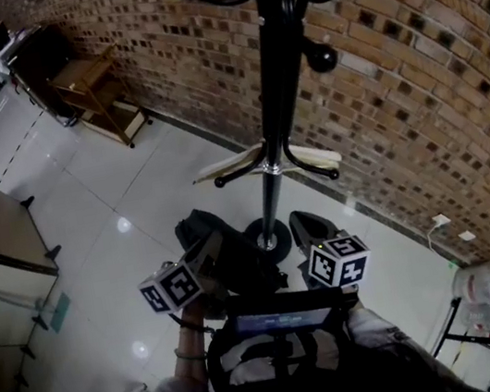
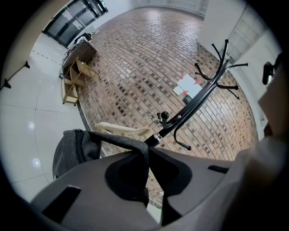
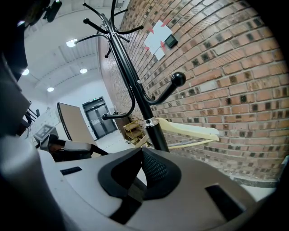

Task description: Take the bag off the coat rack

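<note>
Here, the bag (image 1: 223,255) hangs low over the floor (image 1: 104,196), just beside the pole of the coat rack (image 1: 272,110) and in front of the person. No hook appears to carry it. Its weight is taken by a dark strap (image 2: 119,142), which rises from the grey body and passes into the left gripper (image 2: 147,155). That gripper's jaws are pressed together on the strap, so the cloth is pinched flat between the pads. Gripping by the strap rather than by the soft body probably gives the narrow jaws something they can close on fully.

The right gripper (image 3: 141,153) has its jaws together as well. A dark band (image 3: 131,194) runs out from between them (most likely a second strap of the same bag, though its far end is hidden). Holding at two points would keep the load from swinging against the pole.

Judged from the left gripper view, the bag's long axis runs roughly up and down, with its top toward the jaws and its bottom toward the floor. A cream hanger (image 1: 313,158) sits on the pole higher up, apart from the bag, with the brick wall (image 1: 418,113) behind.
</note>
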The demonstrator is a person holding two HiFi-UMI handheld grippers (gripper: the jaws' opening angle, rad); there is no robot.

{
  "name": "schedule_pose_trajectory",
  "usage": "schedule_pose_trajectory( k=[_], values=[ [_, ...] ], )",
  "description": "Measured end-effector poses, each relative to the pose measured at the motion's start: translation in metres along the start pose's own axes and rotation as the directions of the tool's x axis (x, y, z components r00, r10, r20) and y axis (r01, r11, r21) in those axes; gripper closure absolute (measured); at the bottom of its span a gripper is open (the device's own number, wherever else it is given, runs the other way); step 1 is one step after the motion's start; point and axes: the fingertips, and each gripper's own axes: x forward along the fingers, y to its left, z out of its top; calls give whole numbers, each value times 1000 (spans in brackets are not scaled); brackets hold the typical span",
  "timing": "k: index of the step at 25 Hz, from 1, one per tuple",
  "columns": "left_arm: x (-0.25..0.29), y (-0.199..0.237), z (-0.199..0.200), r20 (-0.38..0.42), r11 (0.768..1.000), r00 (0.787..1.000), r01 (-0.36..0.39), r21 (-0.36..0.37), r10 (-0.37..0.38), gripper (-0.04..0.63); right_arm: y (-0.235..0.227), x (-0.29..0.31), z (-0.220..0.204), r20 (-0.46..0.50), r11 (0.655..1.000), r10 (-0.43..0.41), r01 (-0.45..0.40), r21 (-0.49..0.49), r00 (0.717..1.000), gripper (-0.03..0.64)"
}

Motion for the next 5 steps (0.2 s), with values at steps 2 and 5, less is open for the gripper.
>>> schedule_pose_trajectory(
  k=[2, 5],
  values=[
    [1, 1, -1, -7, 1000, 1000, -2, 0, 2, 555, 0, 1, 0, -2, 1000, 2, -2, 0, 1000, 612],
    [2, 2, -3, -15, 1000, 1000, -5, -2, 5, 555, 0, 2, -2, -8, 1000, 2, -2, -1, 1000, 612]
  ],
)
